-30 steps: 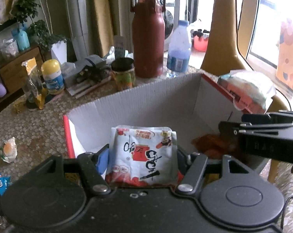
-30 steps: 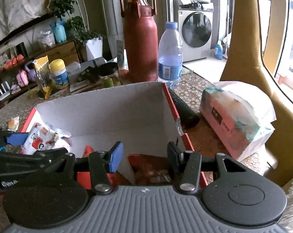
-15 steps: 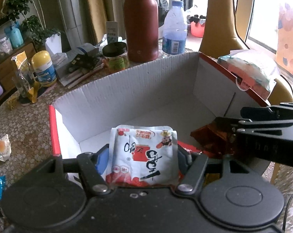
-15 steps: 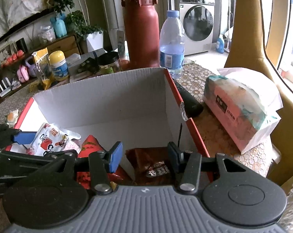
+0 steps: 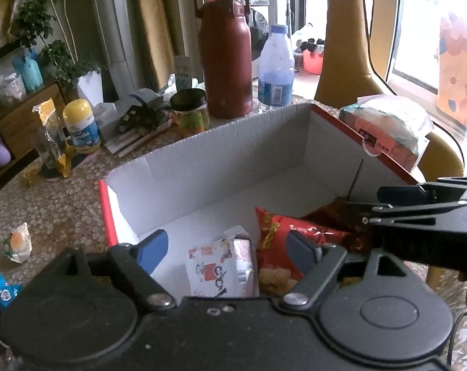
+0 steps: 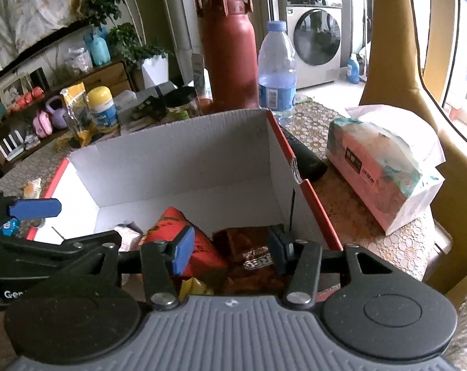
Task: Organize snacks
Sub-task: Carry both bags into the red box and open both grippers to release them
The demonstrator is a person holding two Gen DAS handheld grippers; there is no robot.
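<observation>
An open cardboard box [image 5: 233, 142] with a white inside and red rim stands on the table; it also shows in the right wrist view [image 6: 177, 154]. In it lie a white snack packet [image 5: 221, 270], a red snack bag [image 5: 280, 241] and a dark brown snack bag [image 6: 252, 247]. My left gripper [image 5: 230, 247] is open and empty above the white packet at the box's near left. My right gripper [image 6: 230, 244] is open and empty above the brown bag at the near right. The red bag [image 6: 184, 228] lies between them.
Behind the box stand a dark red thermos [image 5: 225, 58], a water bottle [image 5: 276, 74], a jar [image 5: 190, 111] and a yellow-capped bottle [image 5: 80, 126]. A tissue pack [image 6: 385, 160] lies to the right. Small wrapped snacks [image 5: 17, 244] lie on the table to the left.
My left gripper opened and let the white packet drop into the box. My right gripper opened wider over the brown bag, which now lies in the box.
</observation>
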